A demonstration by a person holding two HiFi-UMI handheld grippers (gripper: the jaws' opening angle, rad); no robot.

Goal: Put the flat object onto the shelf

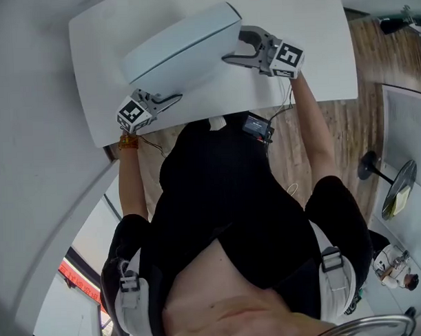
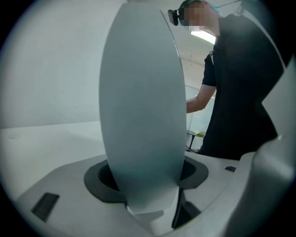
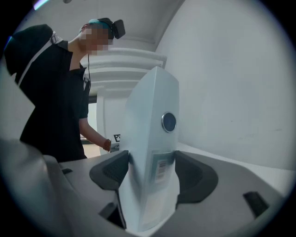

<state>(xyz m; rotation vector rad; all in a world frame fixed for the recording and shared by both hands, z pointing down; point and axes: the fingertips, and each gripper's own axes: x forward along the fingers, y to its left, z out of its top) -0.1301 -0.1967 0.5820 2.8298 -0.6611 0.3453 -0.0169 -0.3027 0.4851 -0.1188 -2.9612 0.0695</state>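
In the head view the flat object (image 1: 182, 44) is seen from above, pale blue-white, lying slantwise over the white bench (image 1: 317, 64). The left gripper (image 1: 165, 101) is at its near left end and the right gripper (image 1: 235, 46) at its far right end. Whether the object rests on the bench or is carried just above it cannot be told from this view, and it is not settled by the two gripper views either. What is not given by the head view is the grasp itself. In the left gripper view the object is set upright between the fingers (image 2: 99, 179), as a plain curved face without marks that fills the middle of the picture. Both dark fingers are pressed on it, so this gripper is clenched on the object. In the right gripper view the other end is shown. A round dark disc (image 3: 169, 121) and a small printed label (image 3: 162, 169) are carried on one face here, and these are seen in no other view. The fingers (image 3: 196, 175) of the right gripper stand wide, yet both are laid against the faces of the object, so it is grasped at this end too. A person (image 3: 55, 92) in a black shirt is caught behind the object in both gripper views. The wooden floor (image 1: 347, 131) beside the bench is shown only in the head view.
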